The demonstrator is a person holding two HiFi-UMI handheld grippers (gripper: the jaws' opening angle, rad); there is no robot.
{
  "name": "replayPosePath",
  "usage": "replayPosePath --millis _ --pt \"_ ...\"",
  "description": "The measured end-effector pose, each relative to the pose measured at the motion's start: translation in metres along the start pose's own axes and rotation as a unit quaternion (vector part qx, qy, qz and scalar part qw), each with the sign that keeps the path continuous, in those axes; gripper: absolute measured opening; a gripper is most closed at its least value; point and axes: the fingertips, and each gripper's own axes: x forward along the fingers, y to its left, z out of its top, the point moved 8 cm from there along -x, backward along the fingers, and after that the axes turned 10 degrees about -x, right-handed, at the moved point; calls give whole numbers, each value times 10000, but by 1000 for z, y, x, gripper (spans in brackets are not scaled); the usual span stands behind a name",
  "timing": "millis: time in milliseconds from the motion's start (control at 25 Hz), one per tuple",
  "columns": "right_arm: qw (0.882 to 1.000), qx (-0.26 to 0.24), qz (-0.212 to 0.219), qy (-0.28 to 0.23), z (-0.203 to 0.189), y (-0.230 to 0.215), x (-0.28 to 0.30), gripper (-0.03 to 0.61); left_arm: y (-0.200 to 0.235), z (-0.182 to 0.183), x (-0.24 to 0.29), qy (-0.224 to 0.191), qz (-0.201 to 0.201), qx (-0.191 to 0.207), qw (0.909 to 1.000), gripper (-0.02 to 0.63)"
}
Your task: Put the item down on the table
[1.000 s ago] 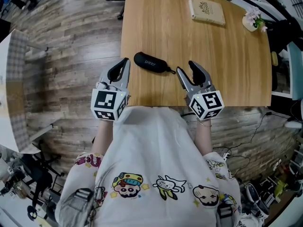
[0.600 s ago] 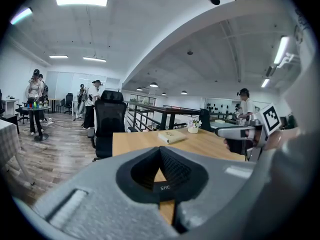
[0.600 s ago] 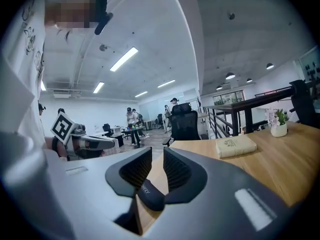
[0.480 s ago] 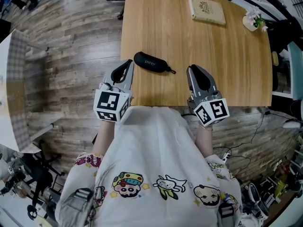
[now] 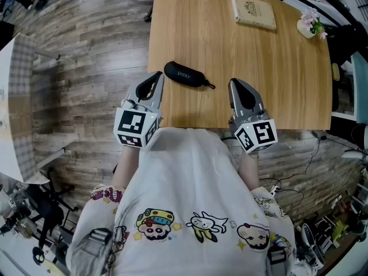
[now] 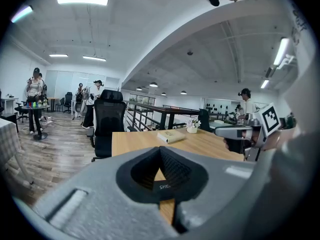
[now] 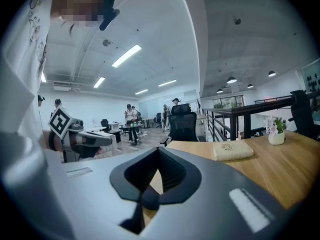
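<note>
A black glasses case (image 5: 185,75) lies flat on the wooden table (image 5: 270,68) near its front edge, with a short cord trailing to its right. My left gripper (image 5: 158,76) is shut and holds nothing, its tip just left of the case. In the left gripper view its jaws (image 6: 160,149) meet, and the case (image 6: 165,186) shows through the gap behind them. My right gripper (image 5: 234,84) is shut and holds nothing, a short way right of the cord. Its jaws (image 7: 159,150) meet over the table.
A tan book (image 5: 253,12) lies at the table's far side, and a small flower pot (image 5: 310,24) stands at the far right corner. Wood flooring lies to the left. Office chairs and several people stand beyond the table in the gripper views.
My right gripper's jaws have closed from wide open to shut, and it has drawn slightly right, away from the case's cord. My left gripper shifted a little toward the table.
</note>
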Motion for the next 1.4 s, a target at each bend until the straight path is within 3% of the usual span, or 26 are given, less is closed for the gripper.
replayPosePath --millis 320,1400 --pt "9998 -14 132 131 -7 3 6 9 1 -4 1 19 22 -32 10000 -2" --pt "9991 181 -83 369 -11 -2 16 9 11 -3 0 48 95 -96 9999 -2"
